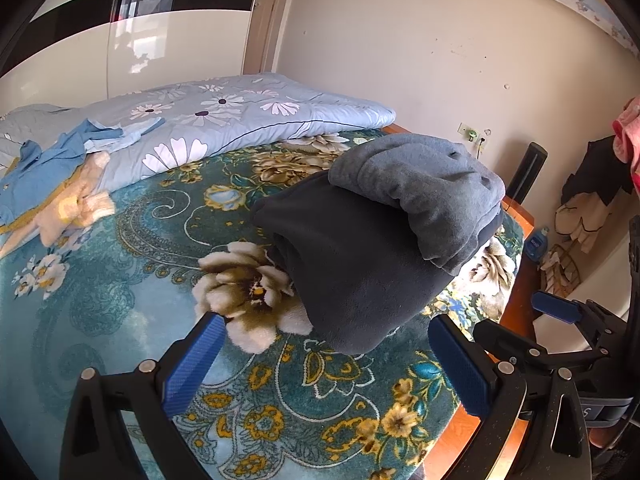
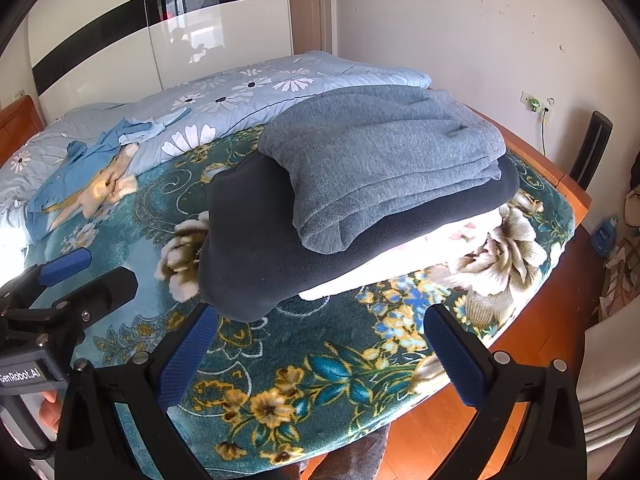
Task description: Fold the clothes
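Spread across the bed: a teal floral blanket, with a pale blue daisy quilt bunched along the far side by the wall.

Stacked near the right corner: 3 folded layers, squared off reasonably well. At the bottom, a white folded piece, showing only as a bright edge in the right wrist view. On top of that, a dark navy fleece garment, folded into a thick block. Topmost, a grey knit sweater, folded and sitting slightly back from the navy edge.

Well apart on the far left, partly on the quilt: a loose heap of unfolded clothes, a blue shirt tangled with a cream and yellow garment.

Judging from this, roughly past the halfway mark: 3 items done, at least 2 left in the heap.

Left tool: fingers spread wide, gripping nothing, hovering just short of the stack's near edge. Right tool: likewise wide open and empty, poised above the blanket near the stack.

Likely next: reaching left for the blue shirt.
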Tool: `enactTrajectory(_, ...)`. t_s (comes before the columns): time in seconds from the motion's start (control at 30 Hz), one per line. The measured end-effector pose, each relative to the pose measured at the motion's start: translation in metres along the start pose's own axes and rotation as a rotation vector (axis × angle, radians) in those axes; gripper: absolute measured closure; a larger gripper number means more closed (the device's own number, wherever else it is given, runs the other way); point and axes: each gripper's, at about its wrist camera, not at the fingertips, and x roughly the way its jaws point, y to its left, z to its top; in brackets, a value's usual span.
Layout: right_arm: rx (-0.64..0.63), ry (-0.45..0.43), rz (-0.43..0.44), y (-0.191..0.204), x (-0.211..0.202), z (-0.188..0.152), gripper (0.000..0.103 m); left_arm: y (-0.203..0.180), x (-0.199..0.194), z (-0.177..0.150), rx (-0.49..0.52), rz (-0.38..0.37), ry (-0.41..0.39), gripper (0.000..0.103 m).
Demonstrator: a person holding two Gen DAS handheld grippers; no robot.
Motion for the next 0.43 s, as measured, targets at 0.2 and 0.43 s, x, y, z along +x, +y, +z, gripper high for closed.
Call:
enactTrajectory(0.2,0.008,0.005,0.003,0.0002,0.001,0.0,0.0,0.001,0.0001,-0.0005,0.0,-0.003,-0.003,0.0)
enactTrajectory(0.43,0.012,0.009,0.004,0.0006,0.003,-0.0007,0.0,0.0,-0.0007,-0.0001,0.016,0.007,-0.014,0.0)
